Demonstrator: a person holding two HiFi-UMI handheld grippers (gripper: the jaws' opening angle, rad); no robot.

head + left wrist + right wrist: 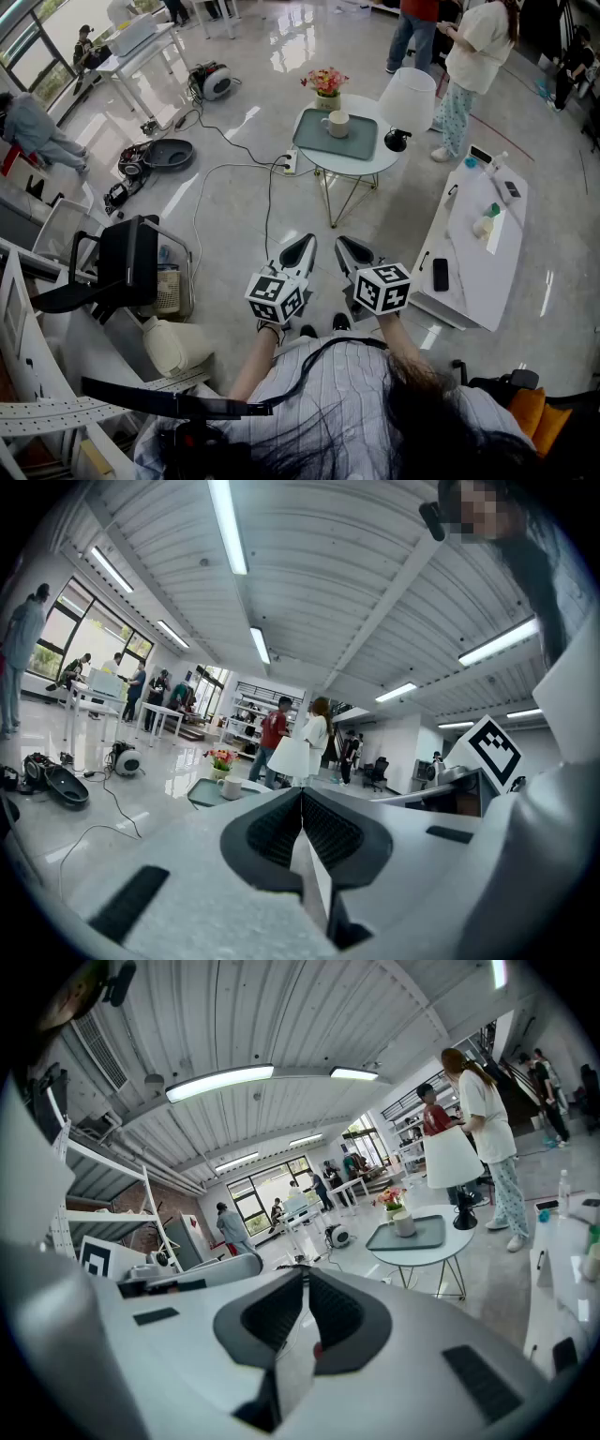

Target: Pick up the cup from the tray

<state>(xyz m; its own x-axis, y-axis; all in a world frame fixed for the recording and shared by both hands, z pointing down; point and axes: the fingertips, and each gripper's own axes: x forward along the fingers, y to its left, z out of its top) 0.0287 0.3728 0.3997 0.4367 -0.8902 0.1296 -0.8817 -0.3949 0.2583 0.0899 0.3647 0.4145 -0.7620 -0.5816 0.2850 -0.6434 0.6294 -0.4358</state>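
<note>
"Anything in the right tongs point(305, 1277)?"

"No, jaws pressed together, nothing between. Right of centre, a cup point(404, 1225) stands on a grey tray point(429, 1235), on the round white desk point(454, 1245), a lamp point(450, 1159) just beside."

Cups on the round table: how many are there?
1. The cup stands on the grey-green tray on the round table, next to the flowers. The lamp shade may hide a bit of the table behind it.
</note>
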